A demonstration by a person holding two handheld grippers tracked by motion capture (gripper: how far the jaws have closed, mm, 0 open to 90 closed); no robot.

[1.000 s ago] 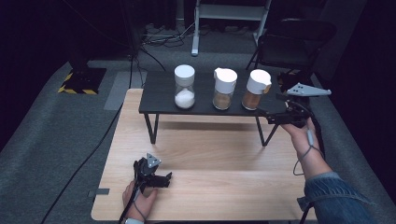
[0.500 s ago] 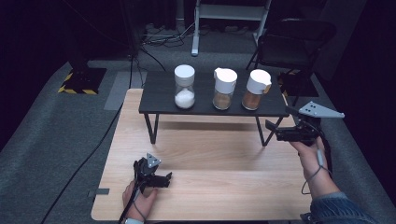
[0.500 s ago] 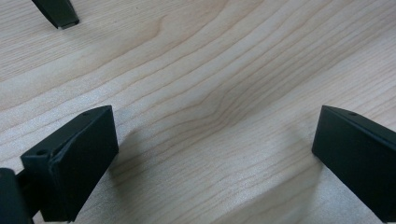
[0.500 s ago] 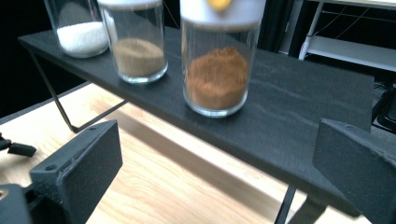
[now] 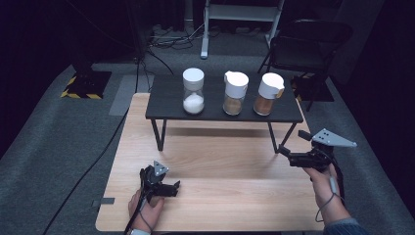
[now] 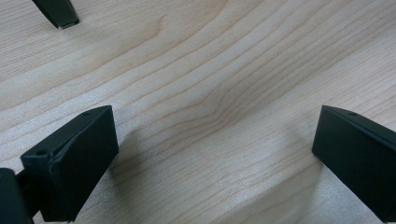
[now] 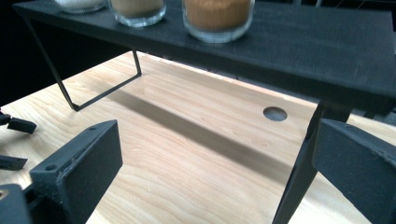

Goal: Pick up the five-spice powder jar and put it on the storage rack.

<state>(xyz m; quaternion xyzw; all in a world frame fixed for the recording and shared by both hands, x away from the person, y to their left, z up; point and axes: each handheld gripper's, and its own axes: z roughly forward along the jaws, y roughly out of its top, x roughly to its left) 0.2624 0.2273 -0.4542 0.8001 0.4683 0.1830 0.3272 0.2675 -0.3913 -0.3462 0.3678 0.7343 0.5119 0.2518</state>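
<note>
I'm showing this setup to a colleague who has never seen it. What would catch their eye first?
Three white-capped glass jars in a row on a low black shelf: a jar of white powder at left, a jar of tan powder in the middle, a jar of orange-brown powder at right. Below, on the pale wooden table, the left gripper rests near the front edge, and the right gripper is held open by the shelf's right leg.
</note>
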